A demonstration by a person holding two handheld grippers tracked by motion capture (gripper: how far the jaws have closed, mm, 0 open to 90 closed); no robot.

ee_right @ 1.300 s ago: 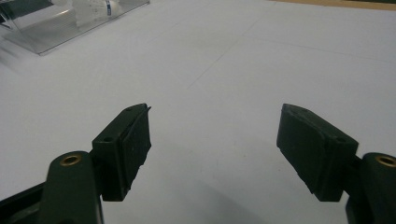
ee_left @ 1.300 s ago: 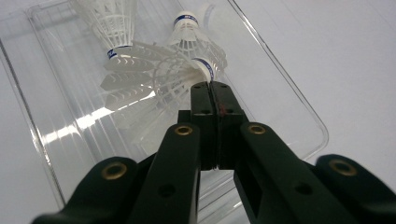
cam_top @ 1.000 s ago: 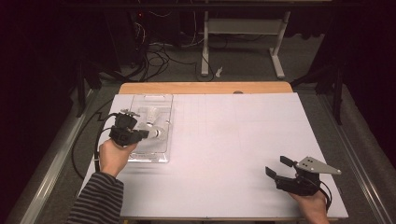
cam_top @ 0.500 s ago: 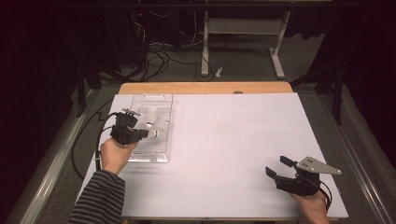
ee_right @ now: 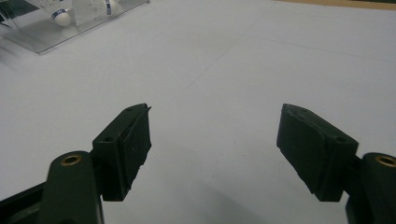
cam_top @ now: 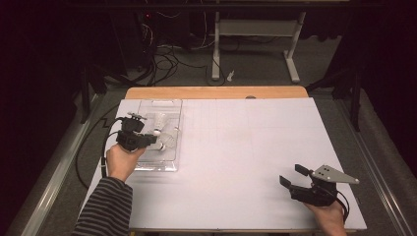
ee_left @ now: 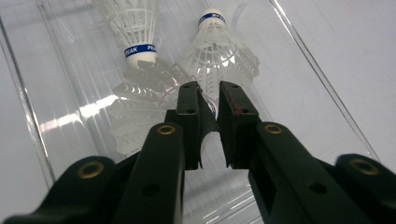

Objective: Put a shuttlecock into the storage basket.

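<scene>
White table covering (cam_top: 236,157) spans the scene; clear plastic tray (cam_top: 147,164) lies at its left, holding three shuttlecocks; left gripper (ee_left: 208,100) hangs over the tray, jaws just opening, narrowly parted, a shuttlecock (ee_left: 211,108) partly hidden between them, contact unclear; right gripper (ee_right: 214,140) rests near right, jaws spread wide, nothing between.

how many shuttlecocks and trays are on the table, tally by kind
shuttlecocks: 3, one at upper left, one at upper right, one showing in the gap of the left tool, whose jaws have just been opening
clear tray: 1
total: 4
</scene>
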